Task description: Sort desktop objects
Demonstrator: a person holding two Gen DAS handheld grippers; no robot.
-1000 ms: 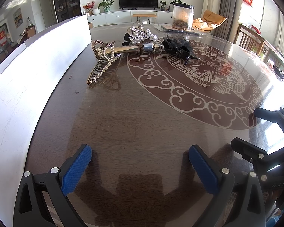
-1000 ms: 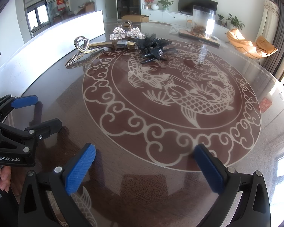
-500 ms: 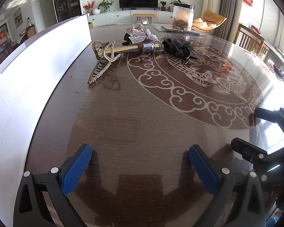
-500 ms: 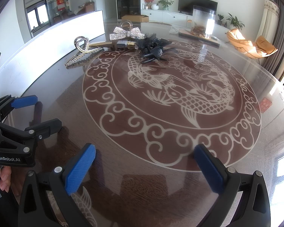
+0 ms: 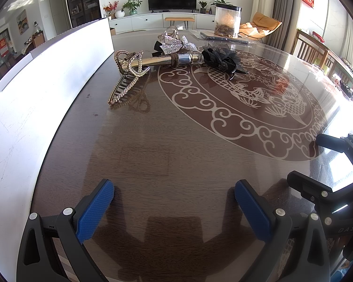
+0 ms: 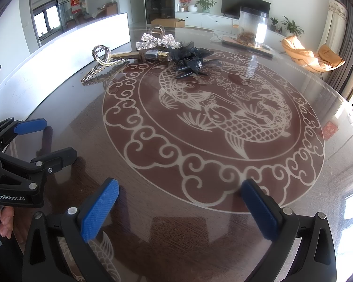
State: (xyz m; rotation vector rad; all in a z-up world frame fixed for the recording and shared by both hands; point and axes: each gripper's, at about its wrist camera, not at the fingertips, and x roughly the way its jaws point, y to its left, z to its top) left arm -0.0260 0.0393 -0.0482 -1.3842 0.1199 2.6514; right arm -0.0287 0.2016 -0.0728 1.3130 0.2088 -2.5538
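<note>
Hair accessories lie together at the far side of the round table: a rhinestone claw clip [image 5: 127, 77] [image 6: 101, 67], a gold and silver tube-shaped piece [image 5: 169, 60] [image 6: 143, 55], a silver sequin bow [image 5: 175, 43] [image 6: 156, 41] and a black flower clip [image 5: 222, 60] [image 6: 191, 60]. My left gripper [image 5: 174, 202] is open and empty over the near table, far from them. My right gripper [image 6: 180, 204] is open and empty, beside the left one [image 6: 37, 141].
The glass-topped table [image 6: 223, 117] bears a dragon and fish pattern. A white board [image 5: 35, 98] runs along its left edge. A clear jar [image 5: 227, 21] on a flat tray stands at the far edge. Chairs stand at the right.
</note>
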